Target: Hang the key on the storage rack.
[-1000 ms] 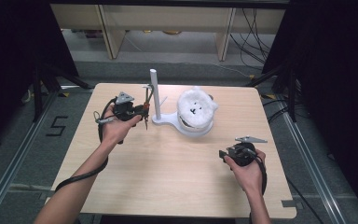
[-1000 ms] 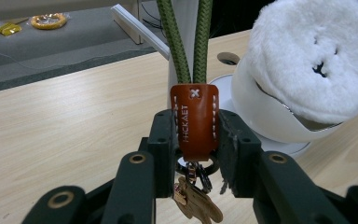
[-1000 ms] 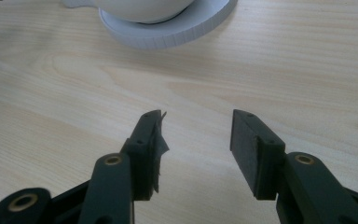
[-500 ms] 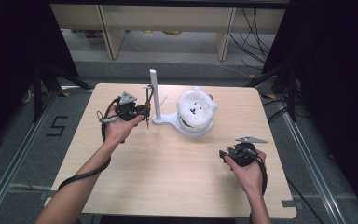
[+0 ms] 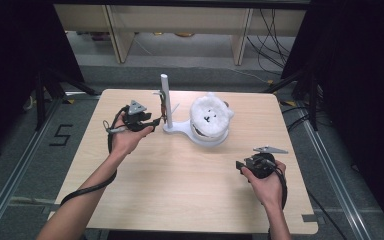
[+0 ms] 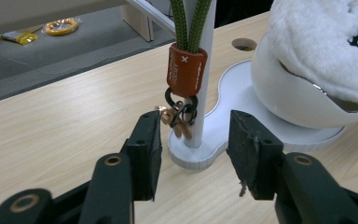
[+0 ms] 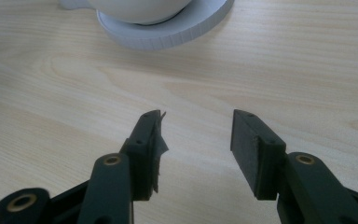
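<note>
While both grippers gape empty, the left gripper (image 6: pixel 193 144) faces one keyring (image 6: pixel 181 109) on one white post (image 5: pixel 164 97).

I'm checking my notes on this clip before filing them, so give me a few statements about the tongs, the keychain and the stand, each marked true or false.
1. The left tongs are open, with the keychain just ahead of their jaws. True.
2. The keychain lies flat on the table. False: it hangs by its green cord against the white post of the stand.
3. The right tongs grip the fluffy white thing. False: they are open over bare wood, holding nothing.
4. The fluffy white thing sits in the bowl of the white stand. True.
5. The keychain has an orange-brown sleeve above a black ring. True.
</note>
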